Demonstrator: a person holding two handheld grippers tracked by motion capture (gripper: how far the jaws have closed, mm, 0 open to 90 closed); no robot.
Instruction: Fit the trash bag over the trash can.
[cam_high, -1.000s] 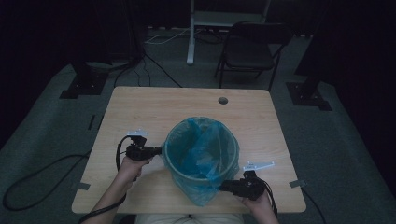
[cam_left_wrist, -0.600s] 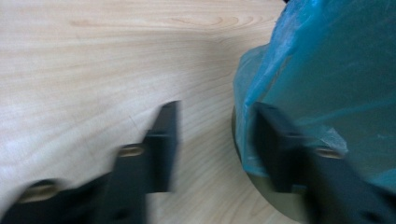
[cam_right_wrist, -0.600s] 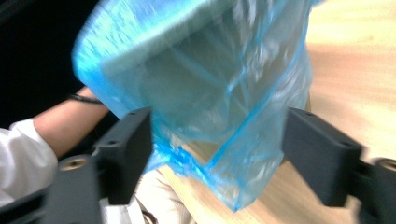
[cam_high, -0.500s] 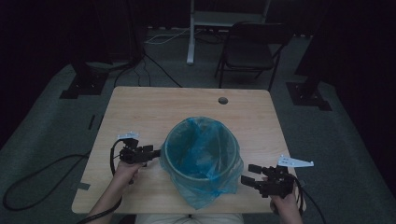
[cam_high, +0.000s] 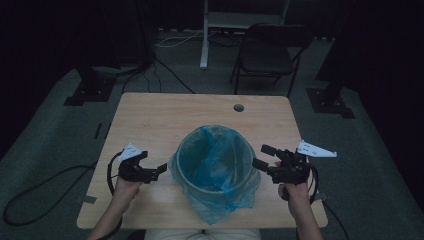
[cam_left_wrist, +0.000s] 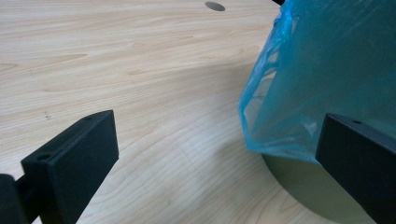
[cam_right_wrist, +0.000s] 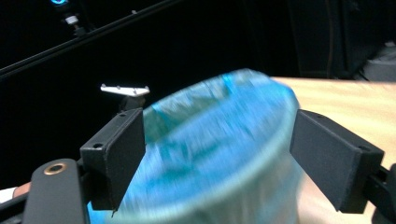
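With both grippers clear of the bin, status from left to right:

Left gripper (cam_high: 161, 170): jaws spread wide, just been opening, nothing between them; just beside the liner's left flank, not touching.
Liner (cam_high: 220, 165): blue bag folded over the rim, skirt hanging loose and uneven down the outside.
Bin (cam_high: 216, 188): upright near the front middle of the desk (cam_high: 150, 120).
Right gripper (cam_high: 261, 157): jaws spread, just been opening, holding nothing; raised near rim height, apart from the bin's right side.
Risk, liner: likely to slip back into the bin if the loose fold is not seated.
Risk, bin: liable to tip or slide if a jaw snags the hanging plastic on re-approach.
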